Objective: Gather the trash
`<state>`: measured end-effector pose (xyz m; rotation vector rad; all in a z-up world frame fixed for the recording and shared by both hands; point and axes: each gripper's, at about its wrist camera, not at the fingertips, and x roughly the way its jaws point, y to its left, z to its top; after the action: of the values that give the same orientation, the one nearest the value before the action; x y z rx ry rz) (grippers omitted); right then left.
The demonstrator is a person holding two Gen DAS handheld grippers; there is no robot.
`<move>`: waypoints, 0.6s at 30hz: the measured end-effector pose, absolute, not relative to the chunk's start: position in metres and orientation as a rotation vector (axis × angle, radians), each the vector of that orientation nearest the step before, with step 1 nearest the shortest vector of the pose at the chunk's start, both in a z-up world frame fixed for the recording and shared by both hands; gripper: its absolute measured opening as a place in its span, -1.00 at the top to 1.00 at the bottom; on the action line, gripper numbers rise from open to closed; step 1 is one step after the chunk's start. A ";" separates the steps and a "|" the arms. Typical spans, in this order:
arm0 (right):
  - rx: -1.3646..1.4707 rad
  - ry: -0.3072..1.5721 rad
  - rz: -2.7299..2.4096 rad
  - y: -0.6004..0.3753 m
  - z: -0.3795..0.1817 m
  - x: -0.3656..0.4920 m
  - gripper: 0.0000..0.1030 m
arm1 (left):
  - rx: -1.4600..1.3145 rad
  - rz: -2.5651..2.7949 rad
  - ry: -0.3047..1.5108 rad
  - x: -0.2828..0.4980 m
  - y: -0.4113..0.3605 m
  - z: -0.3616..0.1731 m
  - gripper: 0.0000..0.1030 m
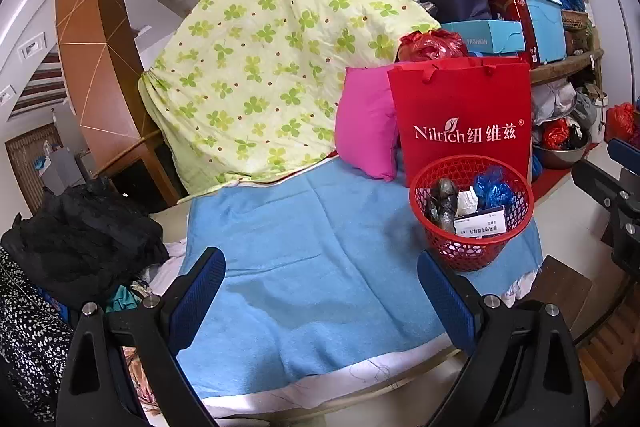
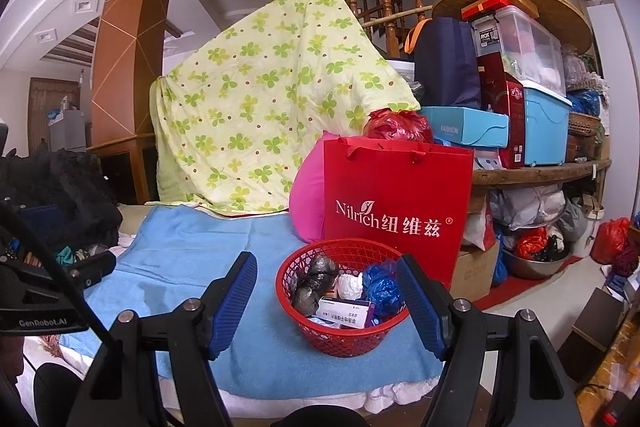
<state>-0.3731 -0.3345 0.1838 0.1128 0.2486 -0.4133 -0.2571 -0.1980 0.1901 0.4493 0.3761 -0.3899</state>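
A red mesh basket (image 1: 468,251) (image 2: 340,341) stands on a blue towel (image 1: 320,247) (image 2: 192,255). In it lie a dark crumpled bag (image 2: 316,281), a white wad (image 2: 349,285), a blue plastic bag (image 2: 380,287) and a small printed box (image 2: 346,313). My left gripper (image 1: 324,291) is open over bare towel, to the left of the basket and nearer than it. My right gripper (image 2: 328,303) is open too, nearer than the basket. Its right finger hides the basket's right rim, and its left finger stands clear of the basket. Neither holds anything.
Behind the basket stand a red paper bag (image 1: 464,115) and a pink pillow (image 1: 364,127). A green clover quilt (image 1: 260,67) hangs further back. A black clothing pile (image 1: 80,239) lies at the left. Crowded shelves of boxes (image 2: 540,115) fill the right.
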 end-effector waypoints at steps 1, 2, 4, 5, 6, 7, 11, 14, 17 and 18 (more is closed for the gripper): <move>0.114 0.247 -0.411 -0.334 0.184 -0.374 -0.46 | 0.450 -0.389 0.373 -0.258 -0.198 0.191 -0.88; 0.116 0.247 -0.407 -0.333 0.184 -0.376 -0.46 | 0.450 -0.387 0.367 -0.260 -0.198 0.193 -0.88; 0.124 0.246 -0.401 -0.333 0.185 -0.378 -0.46 | 0.449 -0.384 0.360 -0.263 -0.197 0.196 -0.88; 0.126 0.245 -0.398 -0.333 0.186 -0.381 -0.46 | 0.447 -0.383 0.356 -0.264 -0.196 0.197 -0.88; 0.127 0.243 -0.399 -0.333 0.186 -0.382 -0.46 | 0.446 -0.383 0.352 -0.266 -0.196 0.199 -0.88; 0.127 0.242 -0.399 -0.334 0.187 -0.382 -0.46 | 0.446 -0.382 0.347 -0.267 -0.196 0.200 -0.88; 0.128 0.235 -0.398 -0.334 0.189 -0.389 -0.46 | 0.449 -0.377 0.331 -0.273 -0.196 0.205 -0.88; 0.119 0.230 -0.396 -0.332 0.192 -0.393 -0.46 | 0.449 -0.374 0.323 -0.276 -0.196 0.208 -0.88; 0.110 0.225 -0.396 -0.330 0.194 -0.397 -0.46 | 0.451 -0.373 0.315 -0.280 -0.196 0.211 -0.88; 0.110 0.222 -0.394 -0.329 0.195 -0.399 -0.46 | 0.453 -0.372 0.313 -0.282 -0.197 0.212 -0.88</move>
<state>-0.3989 -0.3290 0.1951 0.1097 0.2216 -0.3940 -0.2816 -0.1967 0.2118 0.4526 0.3126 -0.3715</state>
